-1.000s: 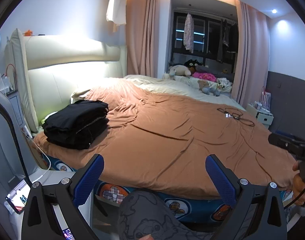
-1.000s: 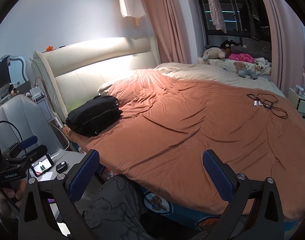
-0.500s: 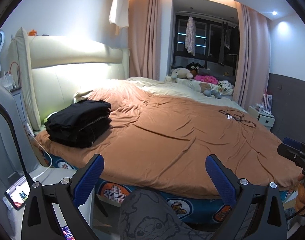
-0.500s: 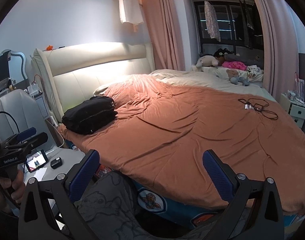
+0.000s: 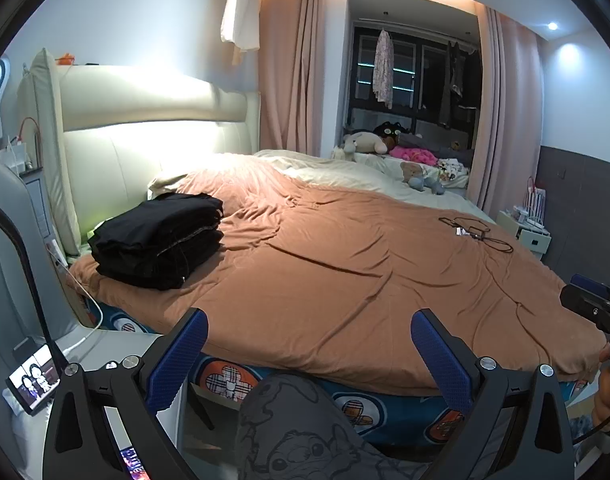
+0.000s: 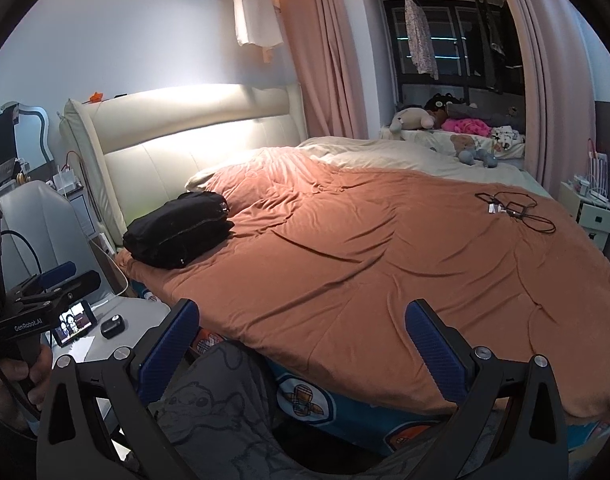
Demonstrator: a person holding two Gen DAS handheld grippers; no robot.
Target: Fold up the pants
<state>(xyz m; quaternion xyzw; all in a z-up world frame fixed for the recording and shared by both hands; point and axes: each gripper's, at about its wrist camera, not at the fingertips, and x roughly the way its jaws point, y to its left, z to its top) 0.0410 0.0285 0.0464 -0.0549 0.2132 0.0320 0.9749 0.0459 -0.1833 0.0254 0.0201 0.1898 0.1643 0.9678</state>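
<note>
The black folded pants (image 5: 158,236) lie in a stack on the brown bedspread (image 5: 345,280), at the corner nearest the headboard (image 5: 137,128), well apart from both tools. The left gripper (image 5: 305,344) and right gripper (image 6: 301,334) hang off the near edge of the bedspread with fingers spread wide, holding nothing. The stack looks finished, so the step in hand is likely reaching for another pair or ending. To do it well, the person should approach the stack from its open side and keep the fingers wide until they straddle the cloth, so the folds are not dragged apart. Compared with a second ago, both views have tilted upward and drawn slightly back from the bedspread; the stack has not moved.
</note>
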